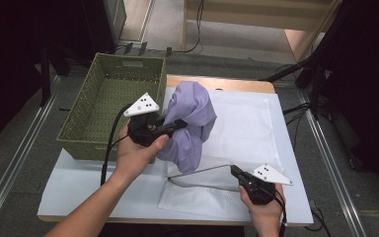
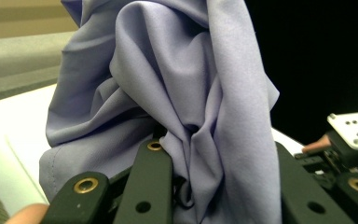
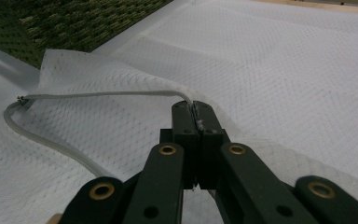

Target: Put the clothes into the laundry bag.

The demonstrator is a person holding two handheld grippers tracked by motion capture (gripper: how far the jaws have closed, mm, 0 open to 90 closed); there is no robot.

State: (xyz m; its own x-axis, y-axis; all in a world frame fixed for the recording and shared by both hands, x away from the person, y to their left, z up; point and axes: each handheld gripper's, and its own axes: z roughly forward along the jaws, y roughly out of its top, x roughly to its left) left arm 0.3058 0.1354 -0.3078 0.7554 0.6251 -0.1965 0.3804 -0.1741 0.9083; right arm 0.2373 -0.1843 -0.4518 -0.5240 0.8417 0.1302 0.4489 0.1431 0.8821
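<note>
A lavender cloth hangs bunched above the table, just right of the green basket. My left gripper is shut on its folds, and in the left gripper view the cloth fills the space between the two black jaws. A thin grey wire hanger lies bent on the white mat. My right gripper is shut on one end of it near the table's front right. In the right gripper view the closed tips pinch the wire hanger, which loops away to the left.
The woven green basket stands open at the table's left, its near wall close to my left hand. The textured white mat covers the right half of the white tabletop. Cables and dark stands line the floor beyond the table.
</note>
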